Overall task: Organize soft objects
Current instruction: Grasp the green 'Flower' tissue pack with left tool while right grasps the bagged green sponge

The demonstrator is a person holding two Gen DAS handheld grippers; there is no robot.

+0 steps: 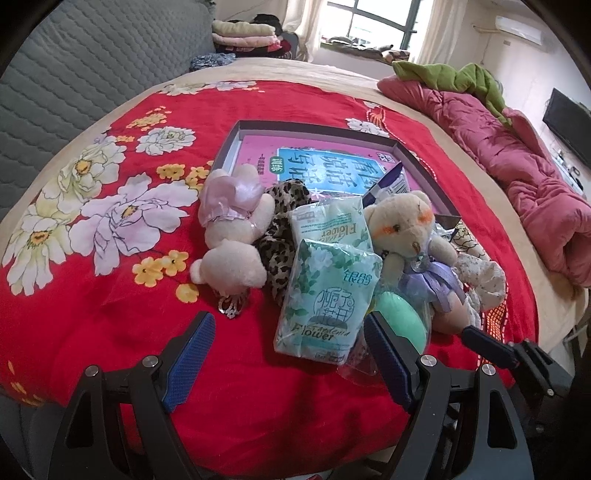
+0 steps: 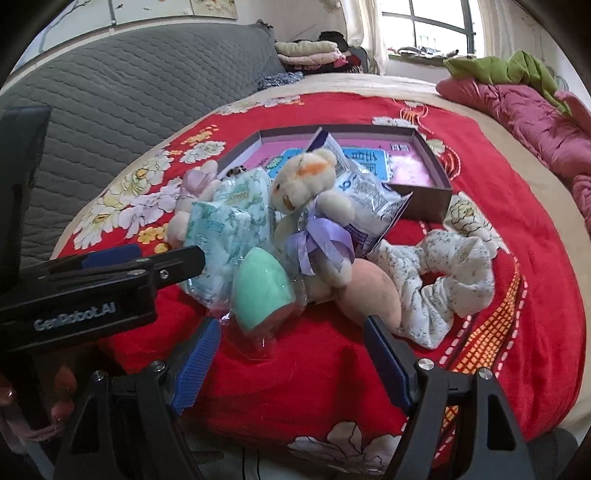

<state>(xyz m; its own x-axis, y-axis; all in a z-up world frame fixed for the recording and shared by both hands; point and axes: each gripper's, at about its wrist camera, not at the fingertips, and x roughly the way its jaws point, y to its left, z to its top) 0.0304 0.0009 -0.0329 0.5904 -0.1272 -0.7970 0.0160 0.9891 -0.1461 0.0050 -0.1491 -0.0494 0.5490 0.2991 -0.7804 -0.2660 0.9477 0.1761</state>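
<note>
A heap of soft things lies on the red floral blanket [image 1: 110,314] in front of a shallow open box [image 1: 240,127]. In the left wrist view: a bear in a pink dress [image 1: 232,225], a leopard scrunchie [image 1: 277,254], two tissue packs [image 1: 328,299], a bear in a purple dress [image 1: 413,236], a green sponge [image 1: 402,321]. My left gripper [image 1: 291,354] is open just before the near tissue pack. My right gripper [image 2: 291,358] is open, close to the green sponge [image 2: 262,291], a peach sponge [image 2: 373,295] and a white scrunchie [image 2: 443,280].
The box [image 2: 424,195] has a pink and blue printed bottom; a foil packet [image 2: 373,199] leans on its near corner. A grey quilted headboard [image 1: 74,81] is on the left, a rolled pink quilt [image 1: 517,166] on the right, folded clothes [image 1: 243,35] at the back.
</note>
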